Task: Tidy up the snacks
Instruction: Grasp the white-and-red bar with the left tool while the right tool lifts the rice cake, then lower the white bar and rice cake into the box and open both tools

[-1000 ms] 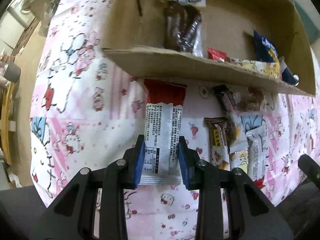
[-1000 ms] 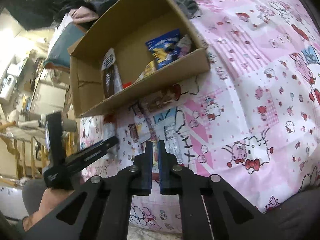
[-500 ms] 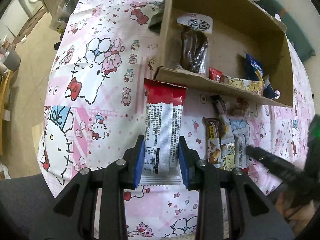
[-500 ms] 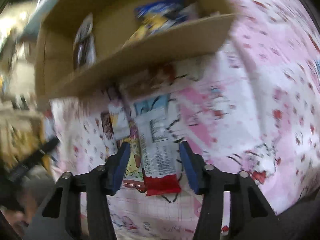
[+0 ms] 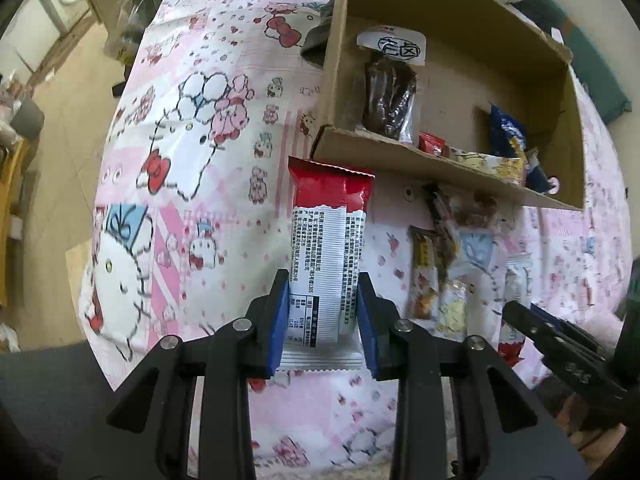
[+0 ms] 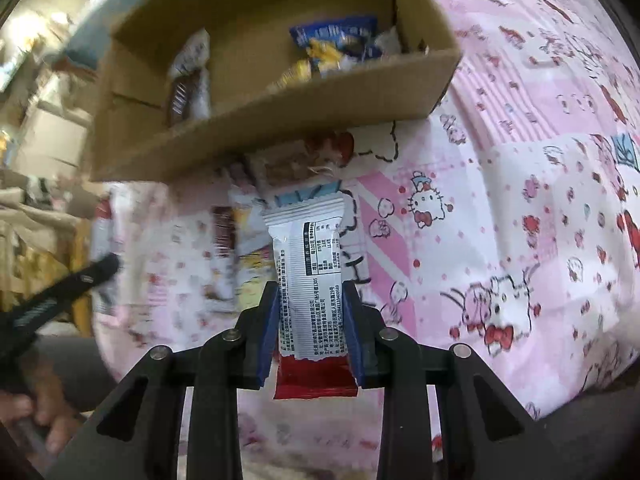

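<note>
Surface [image 5: 208, 80]: pink cartoon-print cloth. Cardboard box [image 5: 440, 160], open-topped: dark bag [image 5: 390, 96], blue packet [image 5: 506, 132], small red packet [image 5: 432, 145]. Loose snacks [image 5: 440, 280] just before the box. Left gripper [image 5: 323, 320] clamped on crinkled red-white bar [image 5: 326, 256]; right gripper [image 6: 310, 328] clamped on second bar [image 6: 310, 276].

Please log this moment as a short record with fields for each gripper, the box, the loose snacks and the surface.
left gripper: shut on a red and white snack bar, red end pointing toward the box
right gripper: shut on a second red and white snack bar, red end nearest the camera
cardboard box: open, already holds a dark snack pack and a blue bag
loose snacks: several packets lying in front of the box
surface: pink cartoon-print cloth
</note>
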`<state>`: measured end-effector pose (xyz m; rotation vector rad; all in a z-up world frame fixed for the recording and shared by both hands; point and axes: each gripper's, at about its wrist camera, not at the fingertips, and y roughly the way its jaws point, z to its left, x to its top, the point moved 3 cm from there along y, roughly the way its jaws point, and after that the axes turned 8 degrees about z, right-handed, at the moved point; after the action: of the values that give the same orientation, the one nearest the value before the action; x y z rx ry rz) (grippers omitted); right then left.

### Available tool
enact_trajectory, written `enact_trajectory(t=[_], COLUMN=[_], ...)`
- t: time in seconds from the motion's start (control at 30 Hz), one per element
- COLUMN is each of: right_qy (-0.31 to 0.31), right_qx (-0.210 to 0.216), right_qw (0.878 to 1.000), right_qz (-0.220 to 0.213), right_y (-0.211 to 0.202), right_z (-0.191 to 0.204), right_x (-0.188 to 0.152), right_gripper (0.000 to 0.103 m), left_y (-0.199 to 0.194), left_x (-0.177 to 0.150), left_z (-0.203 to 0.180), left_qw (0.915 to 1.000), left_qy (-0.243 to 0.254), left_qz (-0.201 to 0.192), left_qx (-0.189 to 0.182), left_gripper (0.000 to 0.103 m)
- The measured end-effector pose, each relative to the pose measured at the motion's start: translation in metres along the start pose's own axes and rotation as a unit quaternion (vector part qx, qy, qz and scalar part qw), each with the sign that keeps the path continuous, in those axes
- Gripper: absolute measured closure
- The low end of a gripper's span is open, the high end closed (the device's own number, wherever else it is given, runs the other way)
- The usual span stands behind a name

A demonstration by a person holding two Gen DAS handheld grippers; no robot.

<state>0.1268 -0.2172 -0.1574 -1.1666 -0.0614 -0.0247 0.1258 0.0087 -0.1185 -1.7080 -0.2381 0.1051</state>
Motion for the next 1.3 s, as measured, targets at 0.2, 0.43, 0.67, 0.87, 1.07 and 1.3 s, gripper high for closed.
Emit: enact_trajectory(t=[0.2, 0.43, 0.67, 0.87, 1.07, 1.3], right_qy=[-0.013, -0.048, -0.037, -0.036, -0.007, 0.004], right_qx=[0.094, 0.148, 0.144, 0.126, 0.113, 0.104], right_qw=[0.994, 0.973, 0.968, 0.97, 0.977, 0.98], right_qz=[-0.063, -0.168, -0.203, -0.207, -0.181, -0.17], right_y=[-0.058, -0.119, -0.143, -0.133, -0.089, -0.076], right_z=[0.002, 0.02, 0.018, 0.015, -0.006, -0.012], right_x=[-0.006, 0.019, 0.07, 0.109, 0.119, 0.126], right_gripper=[0.071, 0.071, 0.071, 0.071, 0.071, 0.071], left_y=[-0.052, -0.101, -0.116, -0.099, -0.059, -0.041], left_x=[-0.005, 0.03, 0.071, 0.102, 0.112, 0.116], left_z=[-0.017, -0.041, -0.06, -0.07, -0.073, -0.079], left_qw=[0.9978, 0.9853, 0.9791, 0.979, 0.98, 0.9786], left_qy=[0.018, 0.067, 0.081, 0.086, 0.099, 0.107], left_qz=[-0.055, -0.157, -0.186, -0.184, -0.17, -0.176], left_qx=[-0.032, 0.007, 0.011, 0.014, -0.031, -0.011], left_gripper=[0.075, 0.076, 0.075, 0.075, 0.075, 0.075])
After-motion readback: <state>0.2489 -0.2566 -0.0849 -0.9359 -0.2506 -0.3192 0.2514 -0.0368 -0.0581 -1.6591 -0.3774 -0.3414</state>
